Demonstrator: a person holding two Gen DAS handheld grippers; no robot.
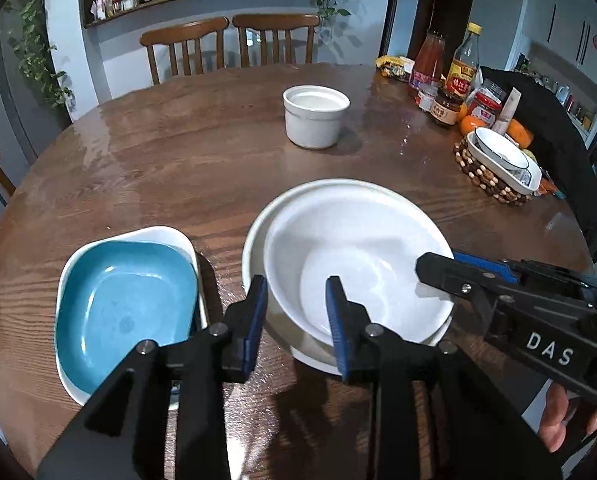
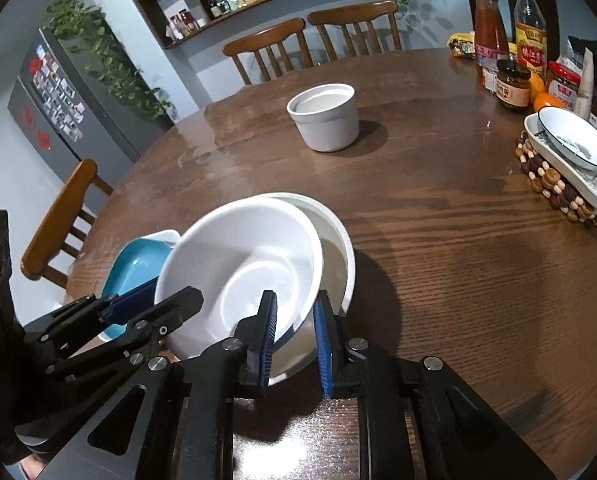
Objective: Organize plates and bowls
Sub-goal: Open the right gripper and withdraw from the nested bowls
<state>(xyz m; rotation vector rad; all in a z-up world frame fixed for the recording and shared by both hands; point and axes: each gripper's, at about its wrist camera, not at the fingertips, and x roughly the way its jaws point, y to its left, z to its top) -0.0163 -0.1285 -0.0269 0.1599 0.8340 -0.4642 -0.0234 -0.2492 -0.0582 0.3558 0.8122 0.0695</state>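
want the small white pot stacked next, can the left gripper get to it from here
Probably yes: the small white pot stands alone with bare table around it, but the left gripper straddles the white bowl's rim first.

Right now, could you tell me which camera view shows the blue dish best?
The left wrist view: the blue dish lies nearly whole, nested in a white dish, with only its near corner behind the left tool. In the right wrist view, only a sliver shows behind the tilted white bowl.

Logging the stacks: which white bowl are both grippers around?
The tilted upper bowl, nested in the wider bowl; left gripper and right gripper straddle its rim. The small pot stands apart.
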